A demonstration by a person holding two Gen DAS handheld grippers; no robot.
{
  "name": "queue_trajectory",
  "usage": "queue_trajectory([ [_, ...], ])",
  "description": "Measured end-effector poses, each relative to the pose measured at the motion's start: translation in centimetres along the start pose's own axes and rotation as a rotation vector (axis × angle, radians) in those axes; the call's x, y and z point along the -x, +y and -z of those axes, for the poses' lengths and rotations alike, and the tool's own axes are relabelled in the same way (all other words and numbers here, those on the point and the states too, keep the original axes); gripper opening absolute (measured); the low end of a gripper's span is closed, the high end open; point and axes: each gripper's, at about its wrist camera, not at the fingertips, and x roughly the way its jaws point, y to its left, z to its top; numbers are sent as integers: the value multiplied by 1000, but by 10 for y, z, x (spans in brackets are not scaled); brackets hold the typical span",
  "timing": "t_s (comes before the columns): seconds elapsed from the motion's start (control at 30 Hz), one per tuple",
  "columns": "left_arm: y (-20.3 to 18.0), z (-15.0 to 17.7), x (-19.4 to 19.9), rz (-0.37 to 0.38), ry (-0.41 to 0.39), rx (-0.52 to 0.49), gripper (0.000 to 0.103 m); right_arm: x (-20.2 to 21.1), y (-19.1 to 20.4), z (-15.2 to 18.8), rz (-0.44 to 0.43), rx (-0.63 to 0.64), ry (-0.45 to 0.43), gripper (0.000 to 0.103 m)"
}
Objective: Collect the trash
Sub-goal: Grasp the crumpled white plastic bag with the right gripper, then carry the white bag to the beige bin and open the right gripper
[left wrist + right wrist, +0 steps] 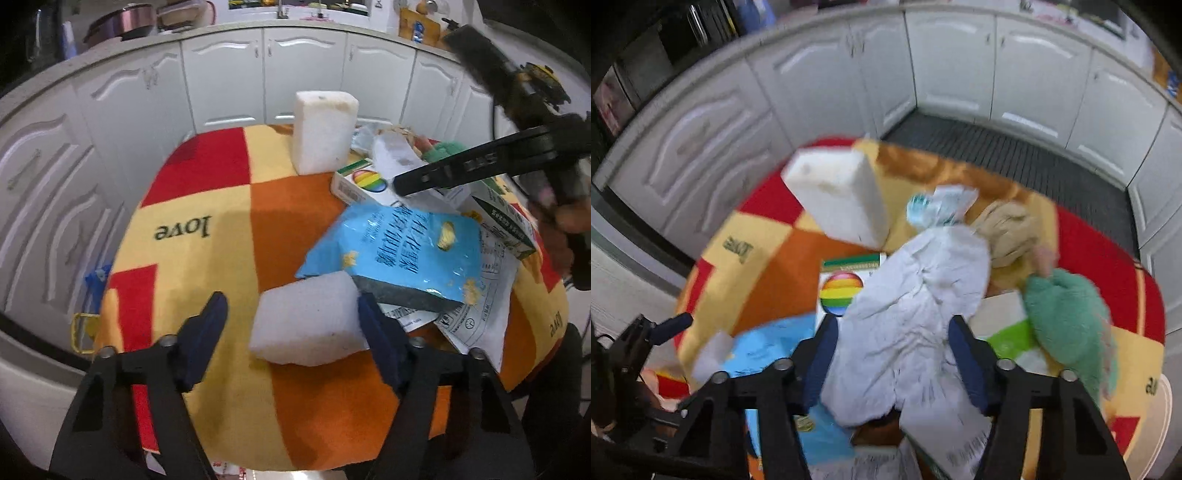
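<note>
Left wrist view: the left hand-held gripper, jaws half apart, brackets a white foam block lying on the checkered desk cover, seemingly lined up for pickup. Right wrist view: the right hand-held gripper, jaws narrowed, straddles crumpled white paper among heaped trash; contact unclear.

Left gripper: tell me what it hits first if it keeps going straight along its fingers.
Most likely the white foam block lying between the left gripper fingers, beside the blue snack bag. Depth is unclear.
</note>
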Motion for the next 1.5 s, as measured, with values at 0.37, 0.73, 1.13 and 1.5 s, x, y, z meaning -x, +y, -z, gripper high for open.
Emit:
queue_trajectory([
  [0.37,17,-10,22,85,-36,69,23,55,-7,11,-86,-36,-173,14],
  [0.73,37,-3,37,57,-40,150,22,51,-3,9,-78,-67,-119,76],
  [1.13,53,-6,43,87,-42,216,22,31,-3,0,-65,-47,-100,13],
  [1.5,4,-44,81,146,-121,132,22,141,-31,39,-186,-133,-358,12],
])
